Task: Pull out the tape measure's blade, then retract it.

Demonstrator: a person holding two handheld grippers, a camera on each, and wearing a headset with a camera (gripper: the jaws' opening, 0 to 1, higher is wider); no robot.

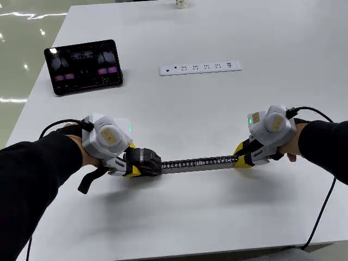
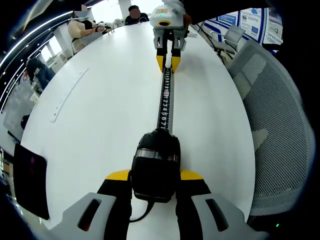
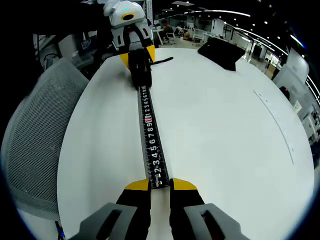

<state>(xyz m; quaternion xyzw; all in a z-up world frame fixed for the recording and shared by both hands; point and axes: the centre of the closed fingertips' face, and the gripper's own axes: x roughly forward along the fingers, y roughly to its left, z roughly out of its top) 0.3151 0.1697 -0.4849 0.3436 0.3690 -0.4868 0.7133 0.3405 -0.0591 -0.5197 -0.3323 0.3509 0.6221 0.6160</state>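
A black tape measure case [image 1: 143,161] lies on the white table near its front edge, and my left gripper [image 1: 129,166] is shut on it; the case [image 2: 156,165] sits between the yellow-tipped jaws. Its black numbered blade [image 1: 198,162] runs out to the right, flat along the table. My right gripper [image 1: 242,159] is shut on the blade's free end [image 3: 159,183]. From the left gripper view the blade [image 2: 165,100] stretches away to the right gripper [image 2: 168,61]. From the right gripper view the blade [image 3: 150,135] leads back to the case [image 3: 139,70] and left gripper [image 3: 135,57].
A dark tablet [image 1: 84,66] stands at the back left of the table. A white power strip [image 1: 200,68] lies at the back centre. A mesh office chair [image 2: 275,125] stands by the table edge. People sit at the far end [image 2: 82,27].
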